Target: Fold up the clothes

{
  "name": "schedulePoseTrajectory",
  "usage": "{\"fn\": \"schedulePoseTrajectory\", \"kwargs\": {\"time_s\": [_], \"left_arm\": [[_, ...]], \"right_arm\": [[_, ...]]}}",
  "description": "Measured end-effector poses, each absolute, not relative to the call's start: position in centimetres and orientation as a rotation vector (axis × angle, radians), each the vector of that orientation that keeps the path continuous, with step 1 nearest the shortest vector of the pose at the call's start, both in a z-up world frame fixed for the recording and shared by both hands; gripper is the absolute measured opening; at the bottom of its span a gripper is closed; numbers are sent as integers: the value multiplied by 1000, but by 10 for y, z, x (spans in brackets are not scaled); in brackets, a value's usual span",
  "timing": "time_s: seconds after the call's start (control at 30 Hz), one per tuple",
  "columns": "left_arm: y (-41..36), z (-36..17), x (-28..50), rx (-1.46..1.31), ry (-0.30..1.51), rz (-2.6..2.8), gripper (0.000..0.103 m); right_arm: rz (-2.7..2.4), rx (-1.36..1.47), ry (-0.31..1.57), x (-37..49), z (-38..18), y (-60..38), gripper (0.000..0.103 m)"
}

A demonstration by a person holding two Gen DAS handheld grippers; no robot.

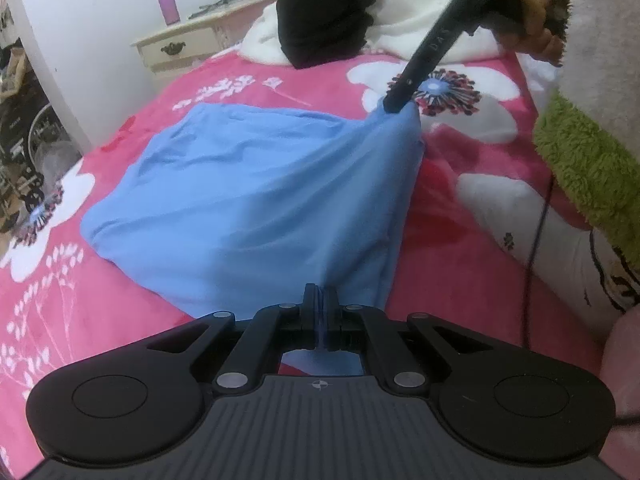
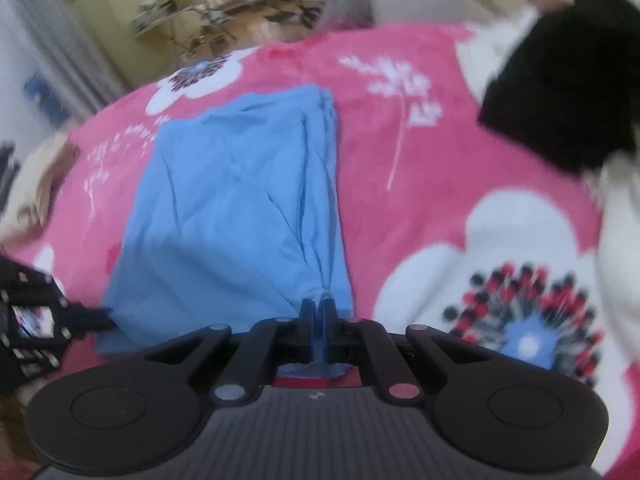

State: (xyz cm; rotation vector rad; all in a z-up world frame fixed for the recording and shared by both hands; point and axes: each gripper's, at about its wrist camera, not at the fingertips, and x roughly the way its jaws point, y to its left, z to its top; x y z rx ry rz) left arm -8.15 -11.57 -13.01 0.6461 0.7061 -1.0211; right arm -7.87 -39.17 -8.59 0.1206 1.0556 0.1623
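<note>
Garment: blue cloth (image 1: 240,184), thin smooth knit, partly folded into a rough rectangle, lying on the blanket (image 1: 120,280) near mid-bed.
Support: pink fleece blanket with white flower print, soft and yielding; it covers the bed.
Left gripper (image 1: 320,300): jaws closed on a pinch of the cloth's near edge; fabric shows between the pads.
Right gripper (image 2: 318,312): jaws closed on another corner of the cloth, fabric bunched into pleats at the pads. In the left view its black fingers (image 1: 400,96) meet the cloth's far right corner, which is drawn up into a peak.
Hand: the person's hand (image 1: 540,20) grips the right tool at upper right of the left view.
Key relation: both grips sit on the same side edge of the cloth; the free body of the cloth lies ahead and left of the left gripper. The held edge runs from the left gripper up and right to the right gripper.
Long axis: judged to run along the held edge; a fold would carry this edge across to the opposite side.
Nearer tool: each is already at its own corner; neither needs to reach.
Lift state: held edge raised off the blanket, far edge resting flat.
Other items: black garment (image 1: 328,12) on white fabric (image 1: 420,28), well apart beyond the cloth.
Risk: thin knit may slip from a small pinch.
</note>
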Motion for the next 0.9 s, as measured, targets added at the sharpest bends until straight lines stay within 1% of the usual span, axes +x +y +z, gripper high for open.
{"fn": "schedulePoseTrajectory", "kwargs": {"time_s": [0.1,0.17,0.2,0.23,0.27,0.3,0.4,0.5,0.6,0.7,0.73,0.8,0.83,0.87,0.9], "left_arm": [[-118,-138,-83,650,730,-1024,2],[-115,-140,-85,646,743,-1025,3],[-113,-139,-85,643,745,-1025,7],[-110,-136,-85,632,749,-1028,9],[-105,-132,-83,608,756,-1029,14],[-101,-127,-80,569,763,-1024,16],[-90,-112,-67,439,774,-1011,17],[-87,-107,-60,362,778,-1016,17],[-99,-116,-62,398,804,-1072,17],[-109,-141,-66,478,907,-1105,17],[-109,-146,-70,492,904,-1104,17],[-106,-146,-74,489,891,-1109,20],[-104,-144,-74,475,901,-1110,20],[-102,-142,-73,448,920,-1112,21],[-99,-141,-72,420,940,-1111,21]], "right_arm": [[154,-19,1096,-87,-113,-384,5],[149,-23,1103,-92,-124,-385,5],[145,-12,1103,-92,-123,-387,6],[141,3,1104,-92,-120,-390,9],[132,13,1099,-91,-115,-394,17],[121,20,1091,-91,-110,-399,22],[50,26,1062,-89,-96,-418,22],[31,105,1013,-84,-81,-429,24],[148,126,963,-73,-72,-413,24],[293,69,938,-66,-80,-390,24],[341,49,930,-64,-83,-383,24],[331,-29,983,-58,-104,-379,22],[315,-73,1017,-54,-116,-379,22],[308,-81,1027,-53,-123,-381,25],[306,-49,1024,-53,-124,-386,25]]}}
